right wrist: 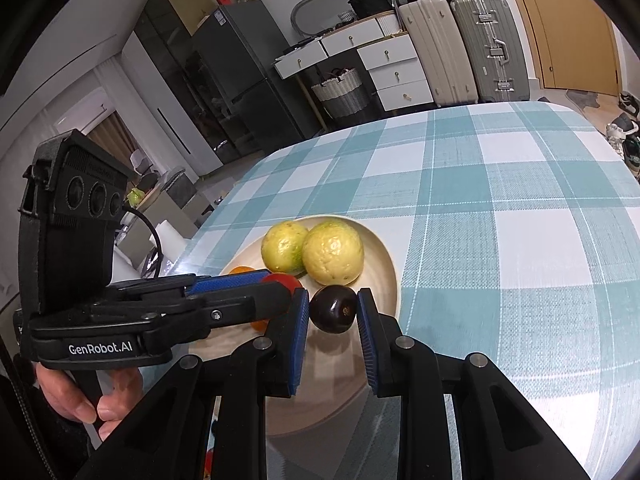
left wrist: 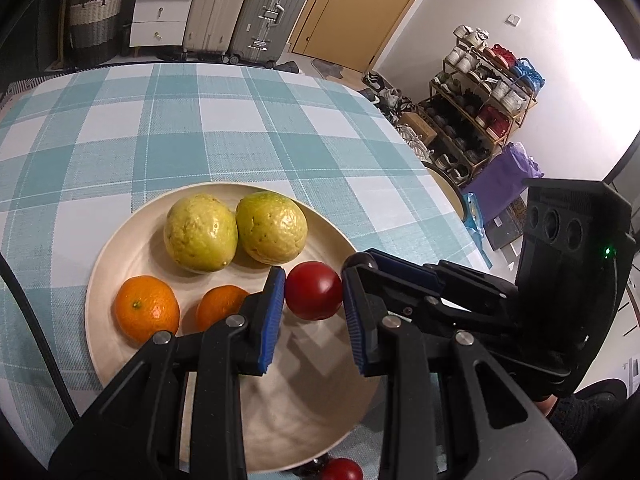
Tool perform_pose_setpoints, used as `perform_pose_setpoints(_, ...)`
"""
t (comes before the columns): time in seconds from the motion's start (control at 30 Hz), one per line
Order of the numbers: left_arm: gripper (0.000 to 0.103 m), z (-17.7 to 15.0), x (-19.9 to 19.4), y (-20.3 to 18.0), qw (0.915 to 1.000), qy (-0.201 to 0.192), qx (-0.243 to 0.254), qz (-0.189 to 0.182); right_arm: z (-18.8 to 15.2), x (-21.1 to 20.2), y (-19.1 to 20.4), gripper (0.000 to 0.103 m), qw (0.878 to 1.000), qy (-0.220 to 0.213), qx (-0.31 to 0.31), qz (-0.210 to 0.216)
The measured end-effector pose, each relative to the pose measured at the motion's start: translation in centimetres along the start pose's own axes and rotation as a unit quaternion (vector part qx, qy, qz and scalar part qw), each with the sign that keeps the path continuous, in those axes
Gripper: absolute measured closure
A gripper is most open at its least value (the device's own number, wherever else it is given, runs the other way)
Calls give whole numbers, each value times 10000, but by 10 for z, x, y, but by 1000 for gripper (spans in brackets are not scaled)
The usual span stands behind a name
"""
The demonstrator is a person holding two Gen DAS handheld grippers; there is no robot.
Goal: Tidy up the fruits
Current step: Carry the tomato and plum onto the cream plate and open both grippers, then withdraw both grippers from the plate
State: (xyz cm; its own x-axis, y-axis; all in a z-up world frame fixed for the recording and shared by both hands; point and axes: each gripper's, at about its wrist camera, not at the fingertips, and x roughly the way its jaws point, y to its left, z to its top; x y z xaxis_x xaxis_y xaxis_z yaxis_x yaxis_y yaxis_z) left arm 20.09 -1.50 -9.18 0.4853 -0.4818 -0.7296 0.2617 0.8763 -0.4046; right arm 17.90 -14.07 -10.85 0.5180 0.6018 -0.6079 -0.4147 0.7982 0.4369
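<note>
Jaws, left: closed on a red fruit (left wrist: 314, 290), which is pinched between the blue pads over the plate (left wrist: 120, 256).
Jaws, right: closed on a dark plum (right wrist: 334, 309), which is clamped at its sides by the pads.
Left gripper (left wrist: 314, 308): tilted downward toward the near half of the plate, beside the right gripper (right wrist: 333, 332).
Plate: cream, set on a teal checked tablecloth (left wrist: 200, 128); two yellow-green fruits (left wrist: 236, 232) are seen touching at the far side.
Oranges: one orange (left wrist: 147, 309) is seen near the left rim; a second (left wrist: 218, 306) is partly hidden behind the left finger.
Stray fruit: another red fruit (left wrist: 341, 470) is seen at the near edge of the plate, low in the left view; whether it is on or off the plate cannot be told.
Step in hand: both held fruits are judged ready to be set down on the bare near part of the plate.
Method advised: each fruit is to be lowered until contact with the plate is made before the pads are parted, so that rolling is avoided.
Spacing: the two grippers are close together; release is best done one at a time.
Risk: round fruit is likely to roll toward the rim if dropped from height.
Progress: judged well advanced, four fruits being on the plate already.
</note>
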Motion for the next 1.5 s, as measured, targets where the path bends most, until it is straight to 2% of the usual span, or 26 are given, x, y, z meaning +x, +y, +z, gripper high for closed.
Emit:
perform_pose_setpoints(0.57, 77, 3, 10, 11, 9997, 55, -238, 51, 2, 8, -8, 77, 10000, 21, 51, -59)
perform_pose_setpoints(0.6, 77, 3, 10, 12, 9996, 33, -261, 57, 2, 9, -7, 76, 10000, 50, 36, -60)
perform_pose_setpoints(0.63, 76, 3, 8, 12, 9996, 3, -291, 70, 3, 10, -7, 67, 10000, 57, 31, -75)
perform_pose_setpoints(0.67, 76, 4, 6, 13, 9995, -25, -313, 67, 3, 11, -7, 63, 9999, 45, 48, -88)
perform_pose_setpoints(0.77, 67, 5, 2, 15, 9992, -63, -388, 67, 3, 7, -7, 58, 9999, -74, 98, -55)
perform_pose_setpoints(0.83, 65, 5, -2, 17, 9990, -97, -427, 41, 4, 3, -8, 53, 9997, -169, 158, -79)
perform_pose_setpoints(1.13, 65, 1, -19, 8, 9989, -241, -378, 101, 5, -20, -9, 51, 9986, -438, 226, -180)
perform_pose_setpoints(1.23, 63, -2, -27, 4, 9988, -311, -342, 165, 5, -26, -8, 47, 9983, -484, 249, -200)
perform_pose_setpoints(1.47, 51, -12, -48, -5, 9978, -473, -267, 382, 2, -42, 6, 39, 9976, -619, 83, -296)
perform_pose_setpoints(1.5, 47, -14, -52, -6, 9971, -515, -276, 490, 1, -45, 8, 38, 9976, -619, 64, -315)
